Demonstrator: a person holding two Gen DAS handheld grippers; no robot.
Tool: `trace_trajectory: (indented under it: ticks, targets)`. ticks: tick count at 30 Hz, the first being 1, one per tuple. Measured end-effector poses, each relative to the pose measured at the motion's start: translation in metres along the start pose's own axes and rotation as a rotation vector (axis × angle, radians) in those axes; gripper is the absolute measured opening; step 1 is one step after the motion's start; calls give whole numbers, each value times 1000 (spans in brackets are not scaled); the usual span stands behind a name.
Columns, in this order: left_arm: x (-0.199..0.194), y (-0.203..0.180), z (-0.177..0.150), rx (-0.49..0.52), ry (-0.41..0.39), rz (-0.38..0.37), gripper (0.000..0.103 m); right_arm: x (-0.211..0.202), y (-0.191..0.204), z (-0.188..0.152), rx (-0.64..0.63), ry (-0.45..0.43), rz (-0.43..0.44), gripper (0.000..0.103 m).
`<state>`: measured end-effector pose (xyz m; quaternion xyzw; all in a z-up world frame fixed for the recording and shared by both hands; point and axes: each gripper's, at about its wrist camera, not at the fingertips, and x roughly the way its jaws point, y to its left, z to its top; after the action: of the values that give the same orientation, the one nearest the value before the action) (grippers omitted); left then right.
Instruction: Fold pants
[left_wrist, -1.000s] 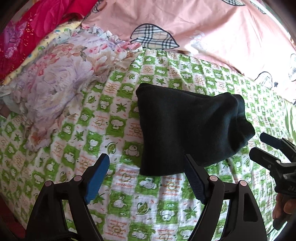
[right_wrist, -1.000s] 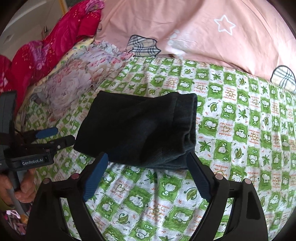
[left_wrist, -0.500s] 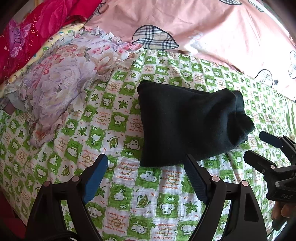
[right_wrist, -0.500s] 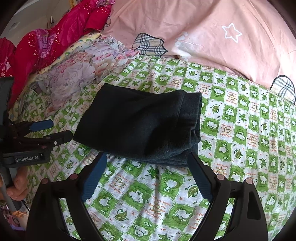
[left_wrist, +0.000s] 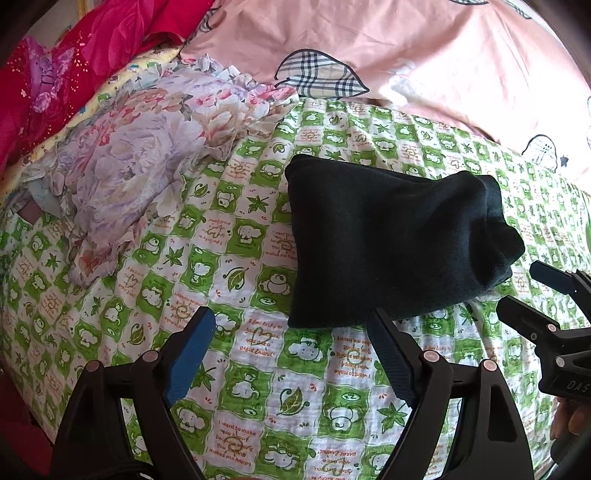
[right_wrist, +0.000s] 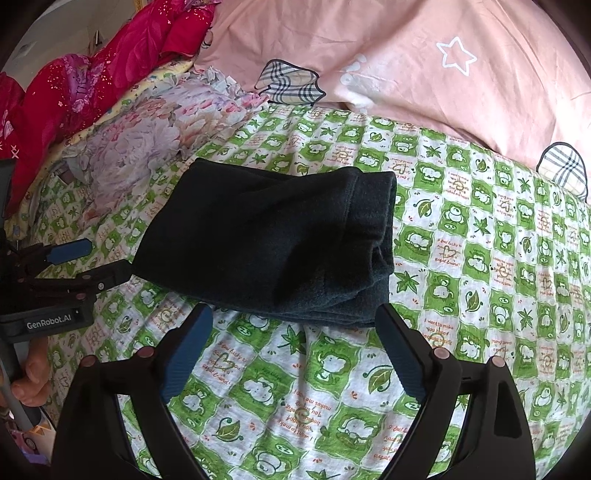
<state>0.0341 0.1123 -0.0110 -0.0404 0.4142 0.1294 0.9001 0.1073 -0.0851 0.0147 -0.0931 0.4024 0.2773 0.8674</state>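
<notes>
On green checked bedsheet (left_wrist: 258, 369), folded pants (left_wrist: 388, 240) beside pink quilt (left_wrist: 424, 55).

Green checked sheet (left_wrist: 258, 369), pink quilt (left_wrist: 424, 55), floral cloth (left_wrist: 147, 147).

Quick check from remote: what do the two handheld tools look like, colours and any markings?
Both match: the left tool and right tool have black plastic frames, blue ribbed pads and round pinkish rivets. White "GenRobot.AI" lettering marks the left body; the right shows partial "DAS" lettering. No cables visible.

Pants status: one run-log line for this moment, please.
pants: folded, on bedsheet | left gripper: open, empty | right gripper: open, empty
</notes>
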Motion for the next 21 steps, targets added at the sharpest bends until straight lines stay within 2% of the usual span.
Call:
trace_trajectory:
  ticks: [21]
  targets:
    - [7, -2, -1, 16, 14, -8, 85, 7, 2, 2, -6, -1, 5, 91]
